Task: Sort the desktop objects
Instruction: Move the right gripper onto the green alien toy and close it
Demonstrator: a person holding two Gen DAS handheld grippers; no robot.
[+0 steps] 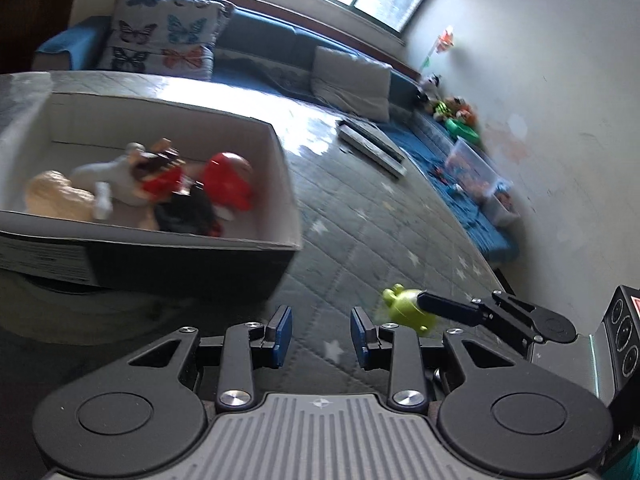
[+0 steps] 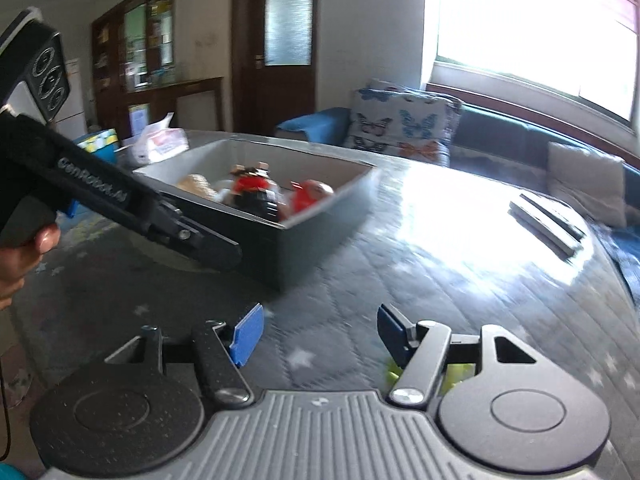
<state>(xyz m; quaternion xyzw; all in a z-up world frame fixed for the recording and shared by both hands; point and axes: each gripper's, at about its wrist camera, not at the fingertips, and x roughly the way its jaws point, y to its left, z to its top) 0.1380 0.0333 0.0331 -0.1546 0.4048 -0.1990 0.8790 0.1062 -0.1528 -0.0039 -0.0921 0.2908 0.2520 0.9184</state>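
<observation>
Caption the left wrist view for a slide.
Left gripper open and empty over the quilted table; green toy beside the right gripper's finger, box of toys behind.

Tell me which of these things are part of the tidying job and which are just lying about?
Part of the job:
- green toy on the table
- box holding toys
- red toy in the box
- left gripper, right gripper

Just lying about:
- butterfly cushion
- grey cushion
- flat bar on the table
</observation>
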